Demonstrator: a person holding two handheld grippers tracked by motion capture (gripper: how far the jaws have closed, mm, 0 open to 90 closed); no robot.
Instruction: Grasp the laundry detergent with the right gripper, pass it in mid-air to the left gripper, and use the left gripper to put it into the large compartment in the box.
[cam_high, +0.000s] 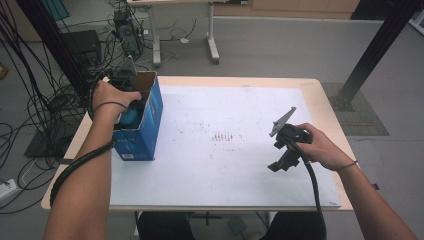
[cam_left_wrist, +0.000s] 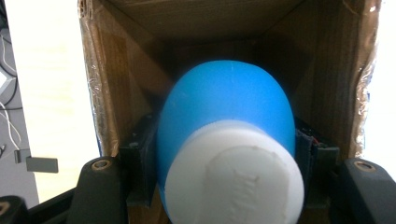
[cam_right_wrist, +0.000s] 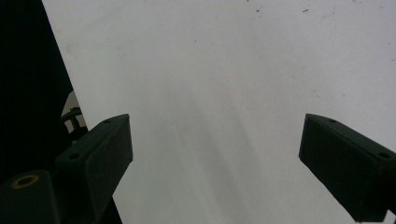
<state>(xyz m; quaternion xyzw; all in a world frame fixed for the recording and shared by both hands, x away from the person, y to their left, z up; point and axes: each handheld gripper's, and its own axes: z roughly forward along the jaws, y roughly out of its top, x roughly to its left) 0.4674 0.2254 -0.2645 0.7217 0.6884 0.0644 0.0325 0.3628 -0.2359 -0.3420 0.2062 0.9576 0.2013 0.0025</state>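
A person sits at a white counter (cam_high: 235, 150) with a two-jaw gripper in each hand. The landmark is a blue cardboard box (cam_high: 145, 127), open at the top, standing near the counter's left edge.

The left gripper (cam_left_wrist: 226, 154) reaches into the box's open top. Its jaws are clamped on a blue bottle (cam_left_wrist: 226, 121) with a white cap (cam_left_wrist: 233, 175), one jaw pressed against each flank of the body. In the left gripper view the bottle sits between the box's brown inner walls, cap toward the camera. In the high view a patch of the bottle (cam_high: 131, 117) shows just inside the box rim, under the left hand (cam_high: 112, 97).

The right gripper (cam_high: 280, 160) hovers well to the right of the box, above bare counter. Its jaws stand wide apart with nothing between them.

The step in hand looks like moving the bottle through the box opening; whether it is going in or coming out cannot be told. Either way, the next move calls for keeping the bottle clear of the box walls, which are close on both sides. If the box tips or slides, the free right gripper could steady it from the side.
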